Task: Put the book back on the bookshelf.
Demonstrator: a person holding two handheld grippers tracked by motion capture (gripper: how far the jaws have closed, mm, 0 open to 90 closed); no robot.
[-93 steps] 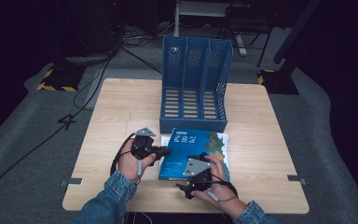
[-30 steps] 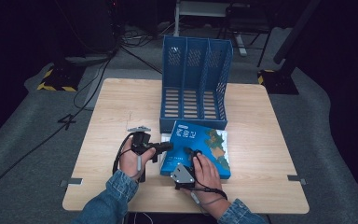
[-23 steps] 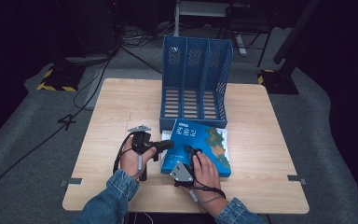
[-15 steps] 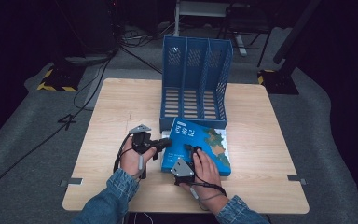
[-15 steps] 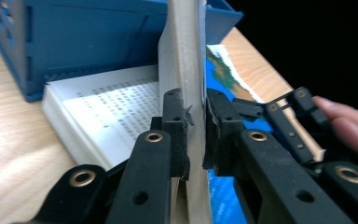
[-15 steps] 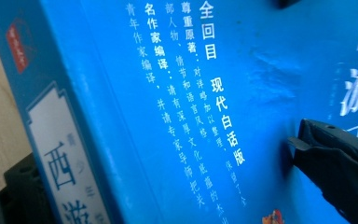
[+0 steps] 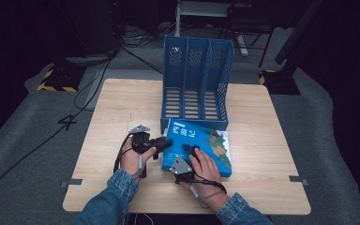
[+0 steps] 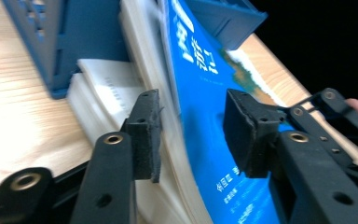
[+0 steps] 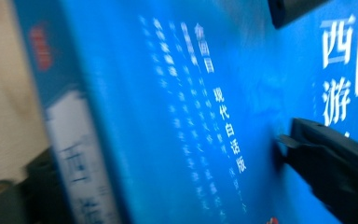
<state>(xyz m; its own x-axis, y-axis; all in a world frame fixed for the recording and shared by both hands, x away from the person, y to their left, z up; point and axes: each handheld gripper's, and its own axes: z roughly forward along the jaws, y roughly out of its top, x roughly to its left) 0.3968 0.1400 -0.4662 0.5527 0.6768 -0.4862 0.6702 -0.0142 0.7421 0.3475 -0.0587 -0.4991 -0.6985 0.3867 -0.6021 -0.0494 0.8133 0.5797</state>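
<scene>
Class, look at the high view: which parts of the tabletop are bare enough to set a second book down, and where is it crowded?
Bare wood lies left of the blue file rack, along the table's left side, and right of the rack and the blue book out to the right edge. It is crowded at front centre, where the left gripper and right gripper meet the book.

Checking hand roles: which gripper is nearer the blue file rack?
Left. The left gripper sits just before the blue file rack; the right gripper is farther back, on the book.
</scene>
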